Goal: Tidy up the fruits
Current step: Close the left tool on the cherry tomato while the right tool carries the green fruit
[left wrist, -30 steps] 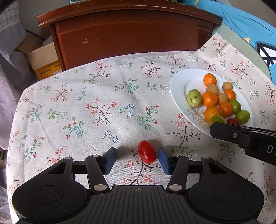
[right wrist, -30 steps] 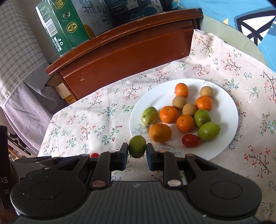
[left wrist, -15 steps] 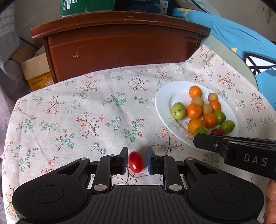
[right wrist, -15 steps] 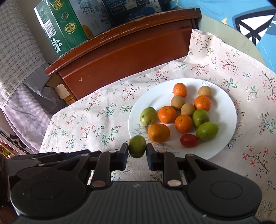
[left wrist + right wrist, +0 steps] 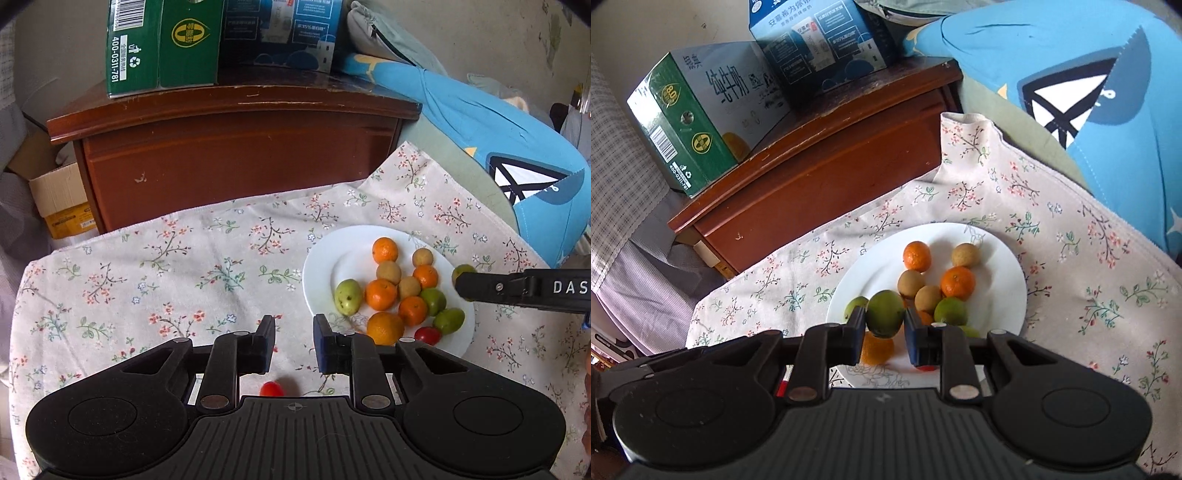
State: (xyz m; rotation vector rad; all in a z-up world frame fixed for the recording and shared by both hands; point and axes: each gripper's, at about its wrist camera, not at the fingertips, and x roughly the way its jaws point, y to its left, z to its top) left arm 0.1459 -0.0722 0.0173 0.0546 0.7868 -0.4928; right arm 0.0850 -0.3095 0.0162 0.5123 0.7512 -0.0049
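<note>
Jaws of left gripper (image 5: 294,343) opening, empty, cherry tomato (image 5: 271,388) on cloth (image 5: 147,277), right gripper (image 5: 885,325) clamped on green fruit (image 5: 884,314) above plate (image 5: 1004,266)

left gripper (image 5: 294,343): black ribbed body, blue pads, silver pivot screws. right gripper (image 5: 461,284), right edge: black, white "das" lettering.

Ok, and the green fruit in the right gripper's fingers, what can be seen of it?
The green fruit is small, oval and smooth-skinned, dull green shading to yellowish at the top, with no stem or blemish visible. It sits pinched between the pads of the right gripper, one pad on each side, with its top and bottom showing past the fingers. It appears to hang over the near left part of the white plate, above the fruit lying there. Its far side is hidden.
</note>
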